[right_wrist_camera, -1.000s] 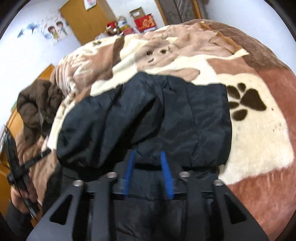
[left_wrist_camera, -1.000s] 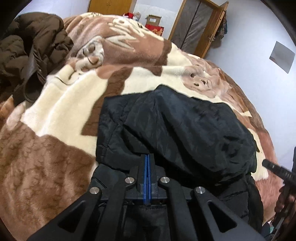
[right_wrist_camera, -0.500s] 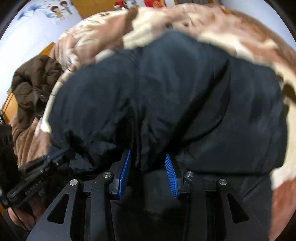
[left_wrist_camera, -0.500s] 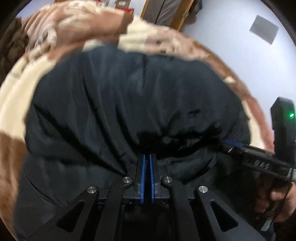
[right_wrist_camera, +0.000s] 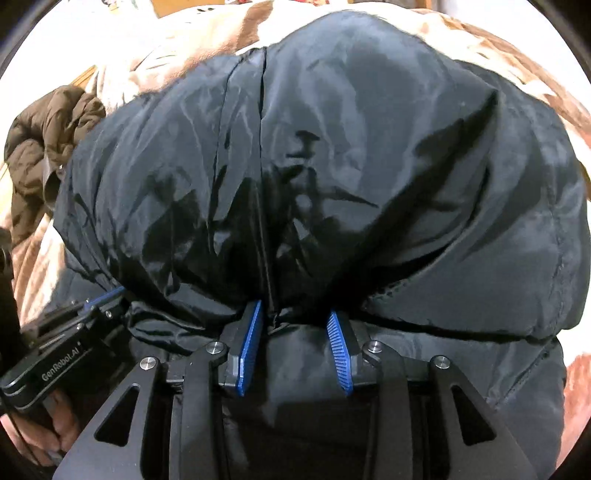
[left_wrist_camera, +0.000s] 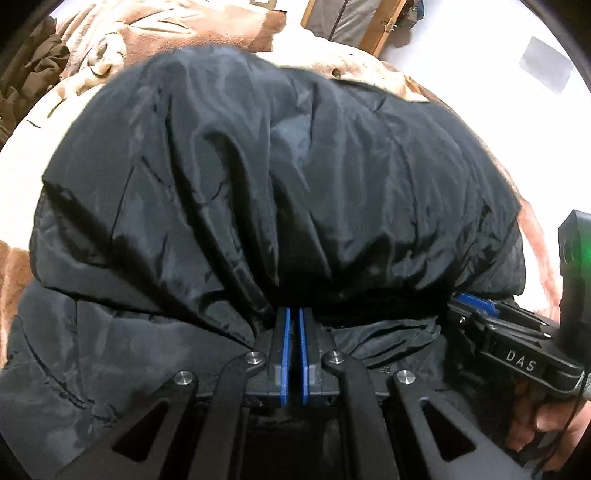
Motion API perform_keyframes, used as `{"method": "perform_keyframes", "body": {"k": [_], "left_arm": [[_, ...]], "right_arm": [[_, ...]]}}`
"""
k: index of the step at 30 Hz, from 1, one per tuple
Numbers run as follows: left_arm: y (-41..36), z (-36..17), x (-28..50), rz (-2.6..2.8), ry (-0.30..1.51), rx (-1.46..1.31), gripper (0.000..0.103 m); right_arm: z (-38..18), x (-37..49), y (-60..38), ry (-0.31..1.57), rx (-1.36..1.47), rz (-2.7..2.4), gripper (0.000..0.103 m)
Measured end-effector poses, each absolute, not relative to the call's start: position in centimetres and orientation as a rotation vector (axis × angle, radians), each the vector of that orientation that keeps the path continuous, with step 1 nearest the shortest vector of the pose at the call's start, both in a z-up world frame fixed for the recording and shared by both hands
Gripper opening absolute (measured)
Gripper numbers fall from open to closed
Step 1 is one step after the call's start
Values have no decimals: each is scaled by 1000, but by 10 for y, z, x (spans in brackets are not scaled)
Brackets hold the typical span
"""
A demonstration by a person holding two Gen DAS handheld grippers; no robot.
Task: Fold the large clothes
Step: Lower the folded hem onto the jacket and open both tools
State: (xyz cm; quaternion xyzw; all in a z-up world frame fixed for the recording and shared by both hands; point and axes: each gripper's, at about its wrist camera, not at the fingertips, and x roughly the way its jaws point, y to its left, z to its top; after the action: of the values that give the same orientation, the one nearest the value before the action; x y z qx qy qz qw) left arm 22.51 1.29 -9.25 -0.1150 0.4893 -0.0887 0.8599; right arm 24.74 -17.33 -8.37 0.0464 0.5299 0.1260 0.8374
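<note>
A black padded jacket [left_wrist_camera: 277, 177] lies on the bed and fills both views [right_wrist_camera: 332, 166]. Its near part is doubled over into a thick puffy fold. My left gripper [left_wrist_camera: 291, 314] is at the fold's near edge, blue pads almost together, with dark fabric bunched at the tips. My right gripper [right_wrist_camera: 295, 314] has its blue pads apart, with the fold's edge and a seam between them. The right gripper also shows in the left wrist view [left_wrist_camera: 476, 306], the left one in the right wrist view [right_wrist_camera: 107, 299]. Both press in under the fold.
A brown and cream plush blanket [left_wrist_camera: 221, 26] covers the bed under the jacket. A brown puffy coat [right_wrist_camera: 44, 147] lies at the left, also seen in the left wrist view [left_wrist_camera: 33, 66]. A wooden wardrobe door [left_wrist_camera: 380, 22] and white wall stand behind.
Both grippers have moved forward and close in to the black jacket, whose fold now fills the views. The right gripper's pads have spread a little wider.
</note>
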Motion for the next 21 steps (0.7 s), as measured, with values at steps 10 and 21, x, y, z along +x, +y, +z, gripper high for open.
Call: {"method": "perform_keyframes", "body": {"k": [10,21], "left_arm": [[36,-22,195,-217,919,-200,6],[78,-53,300,-18,906,-222,30]], "right_arm": [[12,222,-199,864,74,289,36],[-46,301,-222,954,65,153,36]]}}
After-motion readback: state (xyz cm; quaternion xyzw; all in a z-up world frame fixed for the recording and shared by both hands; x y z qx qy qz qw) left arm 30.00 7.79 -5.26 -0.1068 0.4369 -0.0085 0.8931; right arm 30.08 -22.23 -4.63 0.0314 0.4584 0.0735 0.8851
